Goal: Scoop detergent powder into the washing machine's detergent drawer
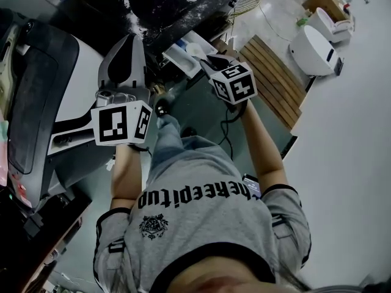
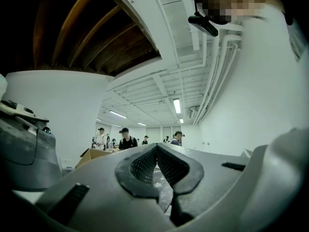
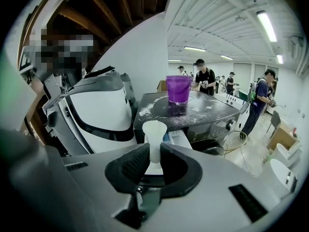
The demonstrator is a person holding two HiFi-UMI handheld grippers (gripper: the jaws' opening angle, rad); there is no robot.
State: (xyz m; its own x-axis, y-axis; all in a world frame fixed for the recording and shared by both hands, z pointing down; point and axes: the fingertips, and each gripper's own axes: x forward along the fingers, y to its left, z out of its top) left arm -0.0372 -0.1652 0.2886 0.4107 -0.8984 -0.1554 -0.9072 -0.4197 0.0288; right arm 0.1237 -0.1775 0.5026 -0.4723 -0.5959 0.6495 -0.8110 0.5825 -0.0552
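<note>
**Scoop clamped in my right gripper, just short of the drawer**

Nearest to me, my right gripper [image 3: 154, 152] is clenched on the thin handle of a white scoop [image 3: 154, 129]. The handle stands upright between the two dark pads, and the cup is above them, at the middle of the right gripper view. I cannot tell whether there is powder in the cup.

My left gripper [image 2: 155, 151] is closed on nothing. Its pads meet at the tips in the lower middle of the left gripper view, and it points up towards the ceiling. In the head view it is at the left of the frame, well apart from the right gripper.

Just behind the scoop, the detergent drawer [image 3: 179, 139] stands out from the front of the washing machine [image 3: 212, 129]. The machine's dark top is streaked with white powder. A purple bucket [image 3: 178, 88] stands on that top, above the middle of the frame.

A large white appliance [image 3: 96, 110] is beside the machine, at the left of the frame. A wire basket [image 3: 235, 141] sits on the floor to the right, and several people [image 3: 205, 79] stand at the far end of the room.
</note>
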